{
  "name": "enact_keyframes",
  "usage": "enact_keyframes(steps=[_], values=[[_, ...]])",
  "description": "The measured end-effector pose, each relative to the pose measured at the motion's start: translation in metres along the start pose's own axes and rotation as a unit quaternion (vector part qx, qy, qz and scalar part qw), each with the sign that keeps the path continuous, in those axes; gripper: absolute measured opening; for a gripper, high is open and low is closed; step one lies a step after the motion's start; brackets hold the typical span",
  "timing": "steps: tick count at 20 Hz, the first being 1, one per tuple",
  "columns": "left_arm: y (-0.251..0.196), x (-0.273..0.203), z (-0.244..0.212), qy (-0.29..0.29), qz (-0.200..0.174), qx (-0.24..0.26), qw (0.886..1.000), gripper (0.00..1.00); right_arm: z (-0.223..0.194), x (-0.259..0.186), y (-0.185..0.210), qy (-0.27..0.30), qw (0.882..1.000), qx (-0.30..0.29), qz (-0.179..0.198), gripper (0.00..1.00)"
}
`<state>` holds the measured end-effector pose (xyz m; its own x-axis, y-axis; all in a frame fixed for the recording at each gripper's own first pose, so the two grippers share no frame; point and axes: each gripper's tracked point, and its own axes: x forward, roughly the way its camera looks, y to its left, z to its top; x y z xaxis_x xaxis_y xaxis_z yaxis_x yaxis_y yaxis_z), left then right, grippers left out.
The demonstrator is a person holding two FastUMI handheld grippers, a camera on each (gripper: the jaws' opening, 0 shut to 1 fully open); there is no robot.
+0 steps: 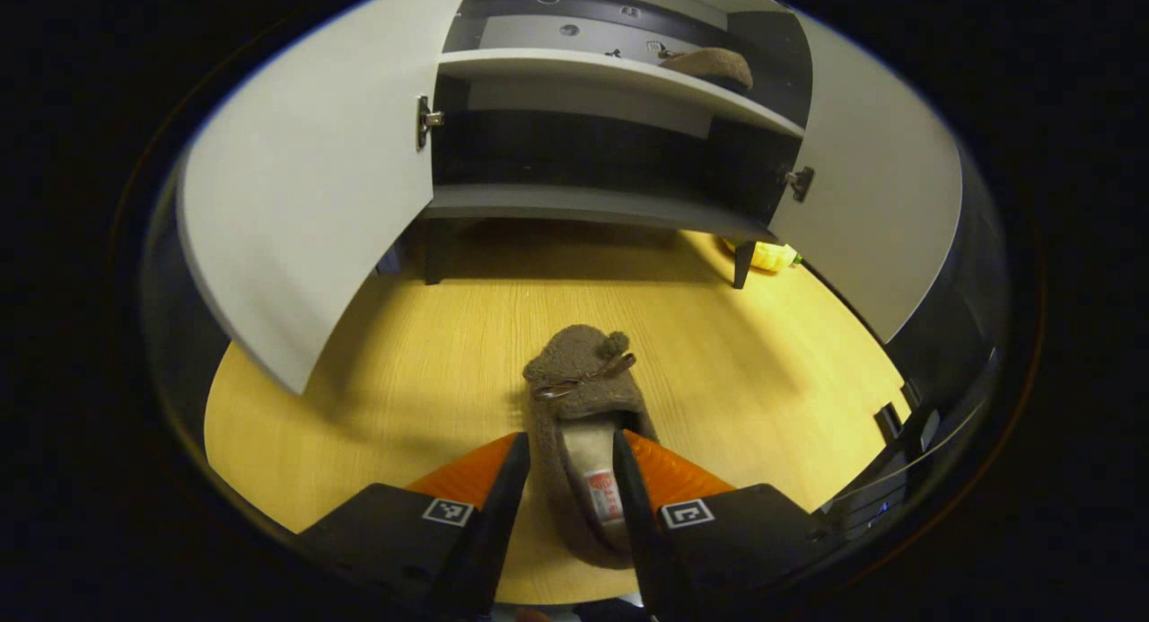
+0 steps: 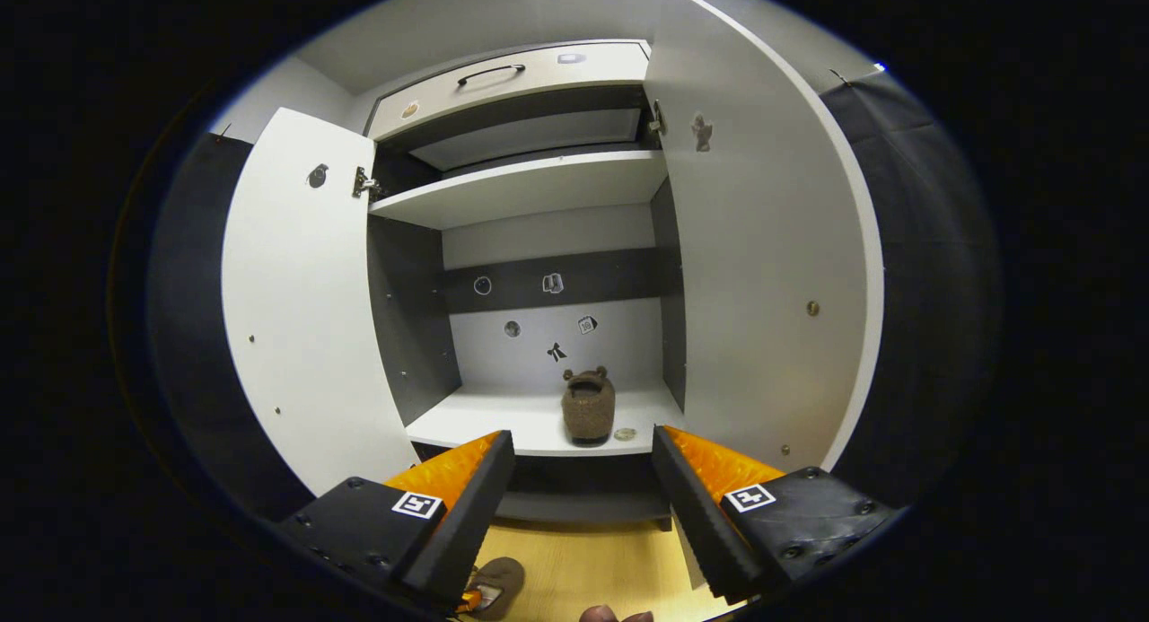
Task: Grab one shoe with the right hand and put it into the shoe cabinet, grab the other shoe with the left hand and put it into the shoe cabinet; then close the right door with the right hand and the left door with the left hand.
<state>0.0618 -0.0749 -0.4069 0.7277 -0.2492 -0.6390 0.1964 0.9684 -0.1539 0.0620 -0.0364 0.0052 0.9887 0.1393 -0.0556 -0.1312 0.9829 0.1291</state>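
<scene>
Shoes are split between two places: one brown fuzzy slipper (image 2: 588, 407) already stands on a cabinet shelf (image 2: 503, 424), heel toward the opening, while the second slipper (image 1: 583, 424) lies on the wooden floor (image 1: 431, 362) in front of the shoe cabinet (image 1: 592, 205), toe pointing at it. So the right-hand placement looks done and the left-hand grab is the step in hand.

In the left gripper view, the left gripper (image 1: 572, 478) sits over the slipper's heel end. Its left finger is outside the slipper's left wall and its right finger reaches into the opening, so the fingers straddle that wall. Whether both press on it I cannot tell; the gap looks narrow. The next move, as I judge it, calls for a firm pinch on that soft wall, a lift off the floor and a carry forward onto a shelf, clear of the left door (image 1: 305, 209), which stands wide open, as does the right door (image 1: 871, 200).

In the right gripper view, the right gripper (image 2: 583, 478) hangs before the cabinet with its fingers spread and nothing between them.

The floor is pale wood grain, flat and bare around the slipper. Something small and yellow (image 1: 772, 256) lies by the cabinet's right leg; I cannot make out what it is. The cabinet is white with dark panels, with a drawer (image 2: 512, 74) above the shelves.
</scene>
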Motion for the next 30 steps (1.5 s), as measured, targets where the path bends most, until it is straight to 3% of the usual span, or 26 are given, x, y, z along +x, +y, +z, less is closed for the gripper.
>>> enact_keyframes(steps=[4,5,7,8,9,12,15,21,26,30], values=[[0.005,0.033,0.005,-0.014,0.000,0.009,1.000,0.54,0.004,-0.004,-0.012,0.002,1.000,0.005,-0.006,0.98],[0.004,0.039,0.005,-0.018,-0.003,0.007,1.000,0.58,0.003,-0.004,-0.016,0.004,1.000,0.004,-0.011,0.98],[0.011,0.052,0.007,-0.026,0.013,0.011,1.000,0.47,0.003,-0.004,-0.024,0.004,1.000,0.005,-0.024,0.98],[0.014,0.056,0.009,-0.031,0.020,0.012,0.999,0.49,0.003,-0.003,-0.026,0.002,1.000,0.007,-0.027,0.99],[0.016,0.059,0.011,-0.036,0.024,0.015,0.999,0.38,0.001,-0.003,-0.027,0.003,1.000,0.005,-0.030,0.98],[0.021,0.061,0.010,-0.025,0.037,0.032,0.998,0.17,-0.004,-0.001,-0.033,0.007,0.999,-0.016,-0.040,0.98],[0.025,0.059,0.011,-0.007,0.044,0.026,0.999,0.06,-0.003,-0.003,-0.026,0.008,0.999,-0.011,-0.036,0.98],[0.016,0.009,0.055,-0.026,0.057,0.033,0.997,0.06,0.013,-0.011,-0.023,-0.012,0.999,-0.009,-0.031,0.98],[0.007,-0.053,0.114,-0.041,0.095,0.009,0.995,0.06,0.015,-0.018,-0.024,-0.013,1.000,-0.004,-0.023,0.98],[-0.007,-0.095,0.171,-0.052,0.093,-0.021,0.994,0.05,0.013,-0.022,-0.031,-0.013,1.000,-0.015,-0.022,0.98]])
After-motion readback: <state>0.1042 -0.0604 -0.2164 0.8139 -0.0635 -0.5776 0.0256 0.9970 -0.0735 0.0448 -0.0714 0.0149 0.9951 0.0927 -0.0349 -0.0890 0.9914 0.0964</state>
